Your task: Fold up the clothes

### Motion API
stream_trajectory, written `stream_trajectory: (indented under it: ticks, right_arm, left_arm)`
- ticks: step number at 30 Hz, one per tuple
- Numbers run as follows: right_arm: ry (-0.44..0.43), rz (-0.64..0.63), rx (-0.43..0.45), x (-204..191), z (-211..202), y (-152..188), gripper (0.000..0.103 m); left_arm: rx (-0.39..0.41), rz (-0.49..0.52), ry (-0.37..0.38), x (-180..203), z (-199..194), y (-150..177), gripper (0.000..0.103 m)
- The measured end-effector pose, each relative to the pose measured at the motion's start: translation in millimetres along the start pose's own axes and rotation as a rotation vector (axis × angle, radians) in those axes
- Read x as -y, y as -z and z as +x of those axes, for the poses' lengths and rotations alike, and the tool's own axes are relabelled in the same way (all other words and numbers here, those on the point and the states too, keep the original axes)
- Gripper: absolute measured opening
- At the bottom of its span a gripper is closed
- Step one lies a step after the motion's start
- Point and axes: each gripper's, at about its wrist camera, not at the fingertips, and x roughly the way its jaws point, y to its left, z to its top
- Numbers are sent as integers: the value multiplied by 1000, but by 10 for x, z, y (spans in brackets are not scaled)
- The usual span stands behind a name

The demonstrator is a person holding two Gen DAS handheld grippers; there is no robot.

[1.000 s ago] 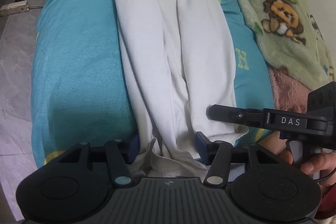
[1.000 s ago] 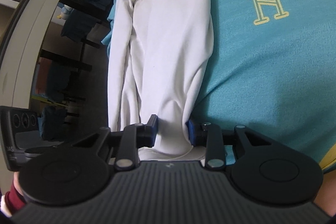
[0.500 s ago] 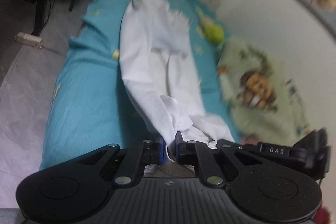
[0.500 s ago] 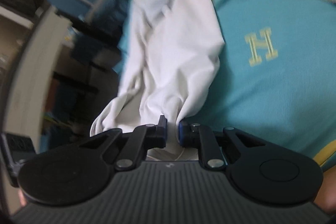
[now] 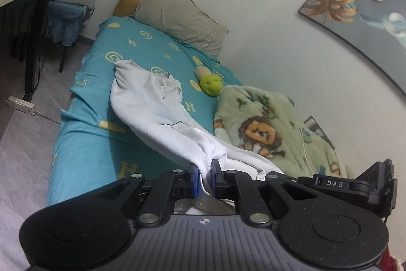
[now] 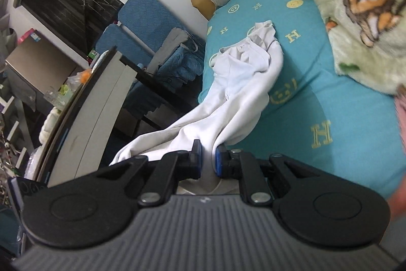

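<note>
Both grippers are clamped tight on the white garment [image 5: 162, 116], and it's up off the bed at this near end! The left gripper [image 5: 204, 178] has a bunched fold of the cloth pinched between its blue pads, the fabric rising straight out from between its fingers. Same story at the right gripper [image 6: 208, 159]: a gathered ridge of white cloth squeezed between its pads. From both grips the garment stretches away and slopes down onto the teal bedsheet [image 5: 83, 144], its far end with the collar lying rumpled on the sheet, well short of the grey pillow [image 5: 177, 17]. In the right wrist view a loose flap trails off to the left past the edge of the bed. The lion blanket [image 5: 266, 123] lies heaped on the wall side, just beside the garment, with the green toy [image 5: 212, 84] beyond it.
</note>
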Motion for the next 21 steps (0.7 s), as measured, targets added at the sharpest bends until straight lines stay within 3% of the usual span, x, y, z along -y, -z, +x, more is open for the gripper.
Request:
stream_trajectory:
  ticks: [7,11,15,21]
  right_arm:
    - [8,-10,13,61,-451,631,14]
    - [17,5,44,93,-510,753,14]
    - [13,3,68,106,-406,610,14]
    - [38,7,68,172,4,188,14]
  left_arm:
    - [8,70,-20,163,-360,621,10]
    - [5,47,-17,149,-336,659,10]
    - [19,54,-38,152,-212,523,10]
    - [19,87,-103,107,313,94,11]
